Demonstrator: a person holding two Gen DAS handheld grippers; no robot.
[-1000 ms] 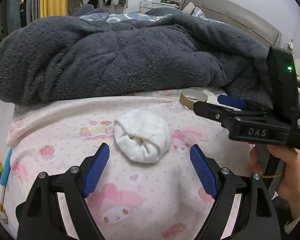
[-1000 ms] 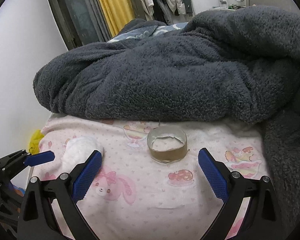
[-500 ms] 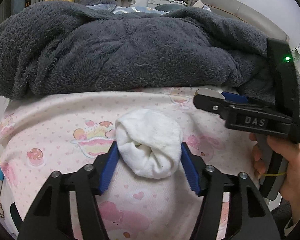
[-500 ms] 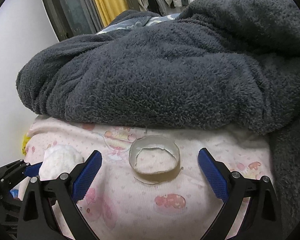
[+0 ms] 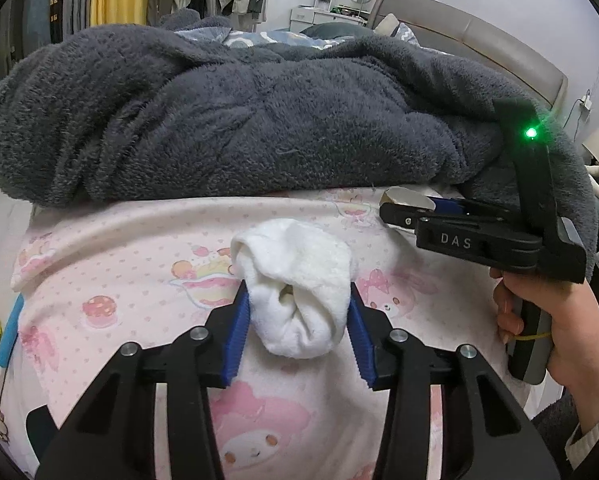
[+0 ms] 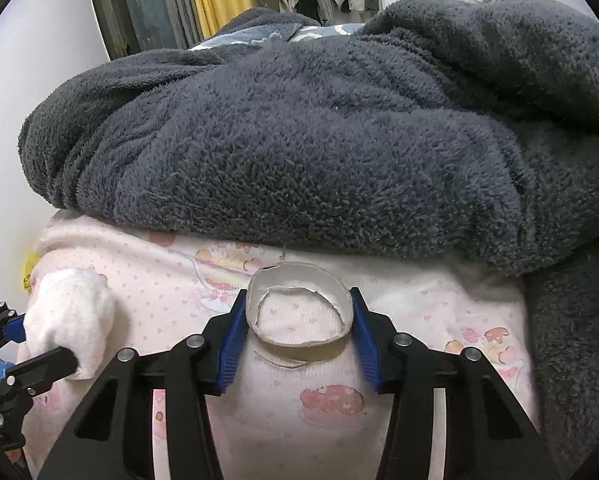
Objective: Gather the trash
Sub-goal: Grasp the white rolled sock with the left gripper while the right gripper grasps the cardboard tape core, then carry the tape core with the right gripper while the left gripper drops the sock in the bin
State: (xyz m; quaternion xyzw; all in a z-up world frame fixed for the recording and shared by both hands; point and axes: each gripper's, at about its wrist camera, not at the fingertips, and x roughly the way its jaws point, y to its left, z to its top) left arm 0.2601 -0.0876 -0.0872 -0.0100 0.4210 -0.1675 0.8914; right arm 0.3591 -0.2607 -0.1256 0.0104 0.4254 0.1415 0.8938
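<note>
Left wrist view has the white wad (image 5: 297, 292) on the pink bed sheet (image 5: 119, 264), the left gripper (image 5: 297, 330) just closed onto its sides; lift straight up. Only the right wrist view shows the right gripper (image 6: 299, 328) freshly pinching the cardboard ring (image 6: 299, 312); squeeze gently.

Grey fleece blanket (image 6: 319, 140) banks up just beyond both my tongs, blocking any push forward. Pink printed sheet (image 5: 139, 248) lies open between white bundle (image 5: 299, 284) and cardboard ring (image 6: 299, 312); my right hand (image 5: 559, 320) crowds that side.
</note>
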